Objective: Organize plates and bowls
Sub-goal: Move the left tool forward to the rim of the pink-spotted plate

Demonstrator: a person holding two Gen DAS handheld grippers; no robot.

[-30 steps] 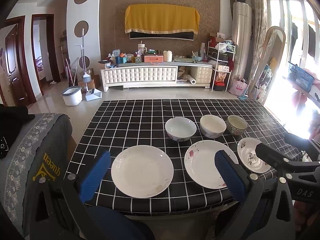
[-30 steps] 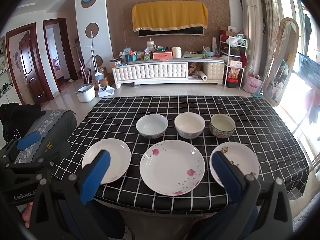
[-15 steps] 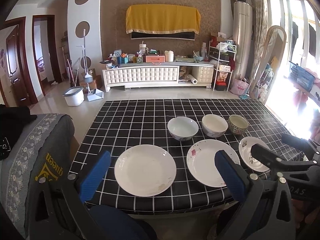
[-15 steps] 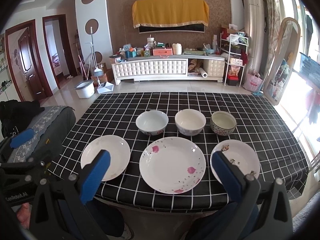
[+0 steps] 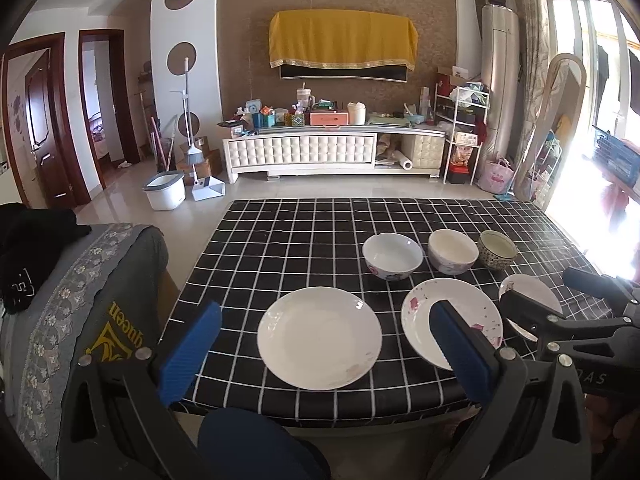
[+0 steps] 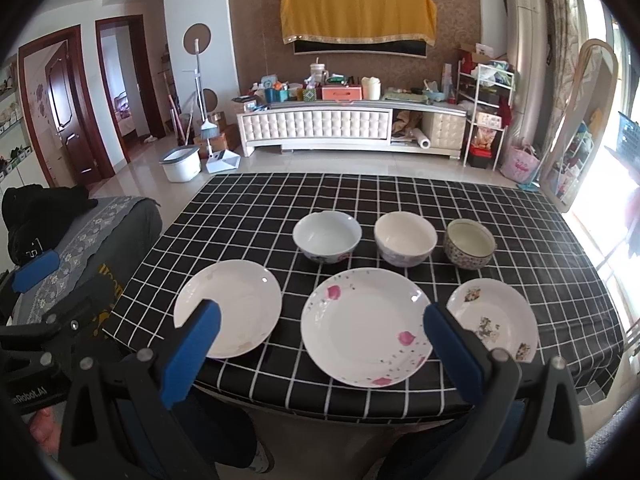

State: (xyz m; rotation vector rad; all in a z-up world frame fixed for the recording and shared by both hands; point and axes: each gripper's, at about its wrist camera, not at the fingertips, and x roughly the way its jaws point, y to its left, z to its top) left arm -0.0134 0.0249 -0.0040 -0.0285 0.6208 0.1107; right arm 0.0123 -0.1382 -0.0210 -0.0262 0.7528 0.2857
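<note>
Both tools are spread wide and hold nothing: the left tool (image 5: 324,344) hangs at the near edge of the checked bench (image 5: 304,236) with the plain white plate (image 5: 319,337) straight ahead between its pads, and the right tool (image 6: 320,350) frames the pink-flowered plate (image 6: 366,326). Just right of the right tool lies the small flowered plate (image 6: 492,322). Beyond the plates, farther from both tools, stand the white-blue bowl (image 6: 327,237), the cream bowl (image 6: 405,239) and the patterned bowl (image 6: 469,243) in a row, apart from each other.
</note>
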